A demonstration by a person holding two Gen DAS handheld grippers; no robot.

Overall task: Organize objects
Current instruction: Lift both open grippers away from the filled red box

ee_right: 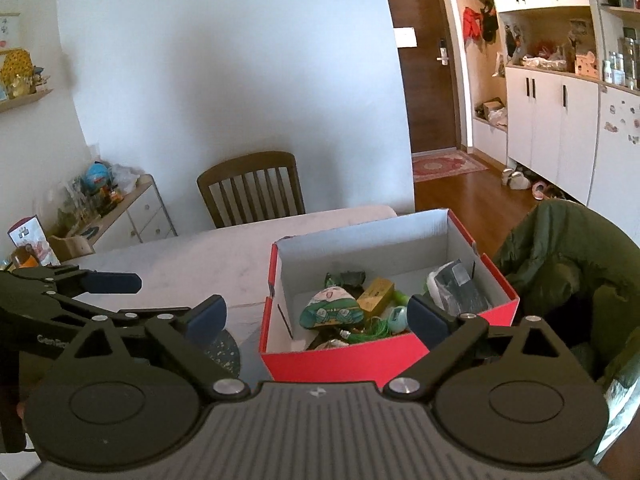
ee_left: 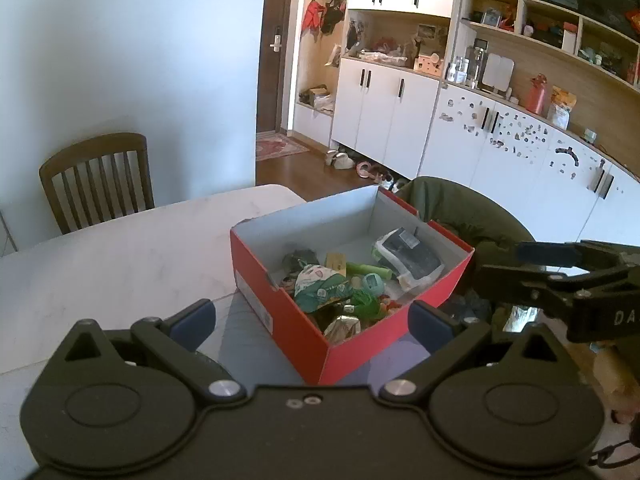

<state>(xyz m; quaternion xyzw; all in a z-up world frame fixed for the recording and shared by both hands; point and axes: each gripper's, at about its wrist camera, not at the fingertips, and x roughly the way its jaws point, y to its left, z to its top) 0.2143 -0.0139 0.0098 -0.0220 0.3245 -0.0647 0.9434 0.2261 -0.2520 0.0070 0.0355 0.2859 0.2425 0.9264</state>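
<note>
Nearest, the left gripper (ee_left: 312, 318) and the right gripper (ee_right: 318, 318) both hang with fingers spread wide, grasping nothing. Just past them the red shoebox (ee_right: 340, 362) sits on the white table (ee_left: 120, 248), holding a green snack packet (ee_right: 330, 310) among small clutter. Beyond stands a wooden chair (ee_right: 250, 188).

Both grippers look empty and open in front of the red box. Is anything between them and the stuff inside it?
Only the red box's near wall. The box has no lid, so the items inside can be reached from above. Left gripper and right gripper are both open and empty, short of that wall.
</note>
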